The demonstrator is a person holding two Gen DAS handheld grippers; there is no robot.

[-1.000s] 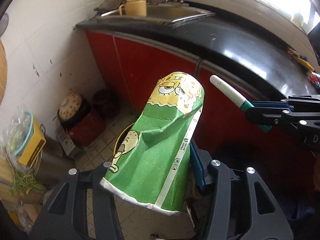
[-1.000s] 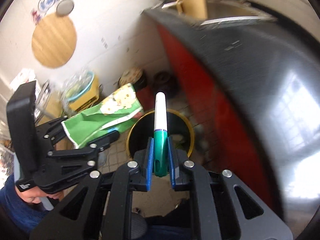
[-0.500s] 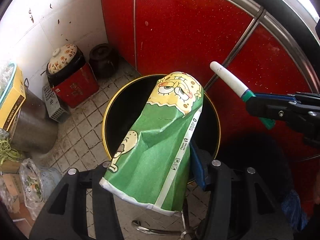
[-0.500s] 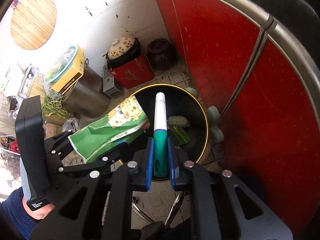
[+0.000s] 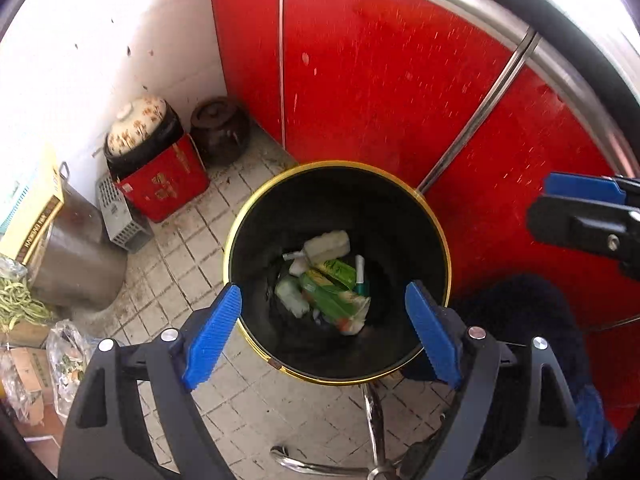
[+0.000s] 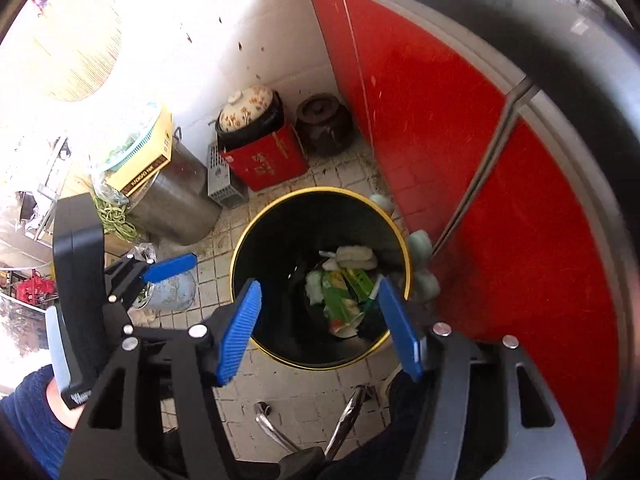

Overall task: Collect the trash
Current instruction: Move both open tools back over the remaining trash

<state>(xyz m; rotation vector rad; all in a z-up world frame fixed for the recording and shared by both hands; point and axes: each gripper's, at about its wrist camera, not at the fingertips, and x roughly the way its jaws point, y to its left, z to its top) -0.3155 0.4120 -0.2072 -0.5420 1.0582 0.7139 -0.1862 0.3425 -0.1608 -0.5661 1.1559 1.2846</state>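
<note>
Left wrist view: the left gripper (image 5: 322,328) stands at the bottom of the frame with its jaws spread wide and nothing between them. They have just been opening; the green carton (image 5: 332,300) they carried half a second ago now lies at the bottom of the trash bin (image 5: 240,232), centre of the frame, among other scraps. Beside it stands the marker (image 5: 360,274), white end up, which the right gripper (image 5: 580,216) at the right edge of the frame held a moment ago. Only one side of that gripper shows here, so its opening cannot be judged from this view. Judgement: both items are delivered, and this drop is complete.

Around the bin: a red box (image 5: 164,184) and a dark clay pot (image 5: 220,128) at upper left, a steel pot (image 5: 76,252) at the left edge, red cabinet doors (image 5: 380,80) behind. A chrome chair base (image 5: 372,432) sits just below the bin and could foul a low retreat.

Right wrist view: the right gripper (image 6: 320,328) has also just been opening; its jaws stand apart and empty over the trash bin (image 6: 240,248), and the carton (image 6: 340,304) lies inside. The left gripper (image 6: 168,270) shows at centre left, held in a hand (image 6: 60,408) with a blue sleeve. Pale lumps (image 6: 422,260) lie outside the rim against the cabinet; what they are cannot be told.
</note>
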